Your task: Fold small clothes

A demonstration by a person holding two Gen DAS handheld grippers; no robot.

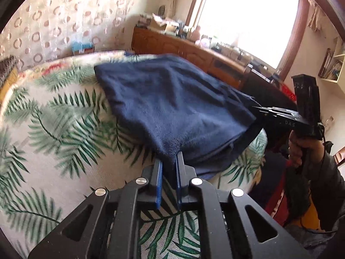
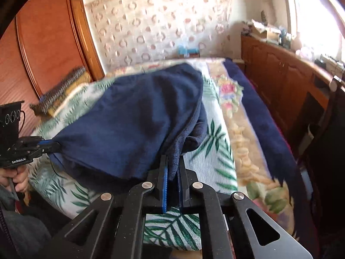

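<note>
Pinching near corner of garment on bed: left gripper clamped on cloth. Right view: right gripper clamped on other corner. Lift both evenly, keep edge taut, fold away.

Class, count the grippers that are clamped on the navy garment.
2: the left gripper pinches its near corner; the right gripper pinches the navy garment at its other near corner. None seems hidden.

Motion blur smeared the leaf-print cover around the navy garment, whose pinched corners were hidden between both grippers' pads. Behind the garment, clutter on the wooden sideboard was too small to identify.
</note>
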